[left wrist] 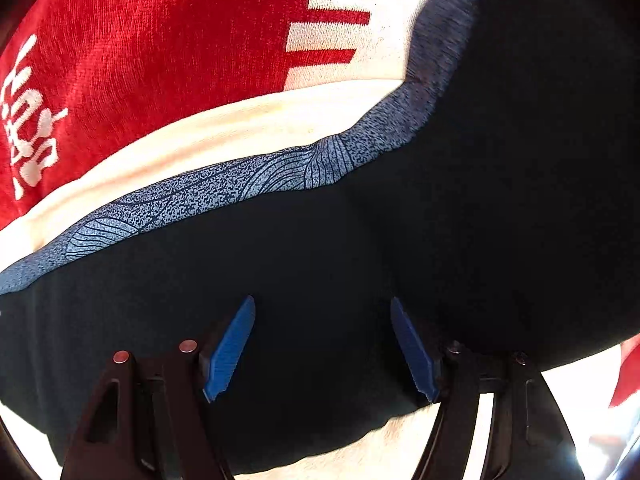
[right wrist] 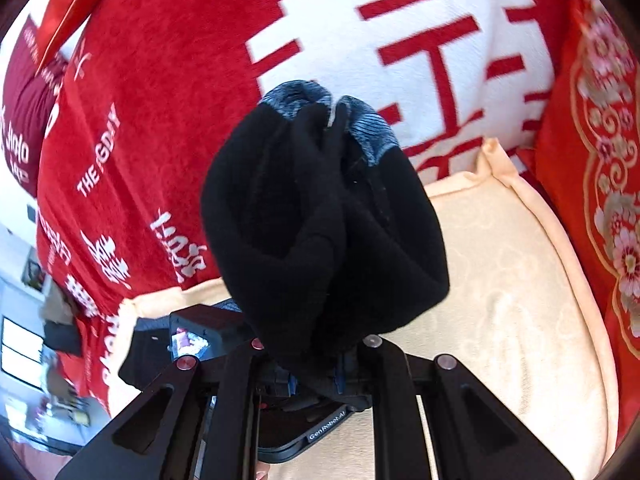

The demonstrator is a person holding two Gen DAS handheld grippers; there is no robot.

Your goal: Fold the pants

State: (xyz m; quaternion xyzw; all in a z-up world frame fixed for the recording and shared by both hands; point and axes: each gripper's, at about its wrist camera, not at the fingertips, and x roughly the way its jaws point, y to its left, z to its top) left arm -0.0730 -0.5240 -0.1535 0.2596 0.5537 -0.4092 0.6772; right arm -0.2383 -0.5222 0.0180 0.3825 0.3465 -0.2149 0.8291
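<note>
The left gripper [left wrist: 322, 348] is held with its blue pads [left wrist: 230, 350] apart, poised over the dark pants [left wrist: 320, 264], nothing being gripped; this is judged a readiness to take a fresh hold. The pants are spread toward the cushion's [right wrist: 520, 280] left edge, their patterned waistband [left wrist: 224, 192] against the red blanket [left wrist: 160, 48]. The right gripper [right wrist: 314, 376] is clamped on a bunched portion, lifted clear of the cushion, presumably for carrying over.

Bunched pants [right wrist: 320, 220] hide my right claw's [right wrist: 314, 384] fingertips; pants run off my left view's right edge.
</note>
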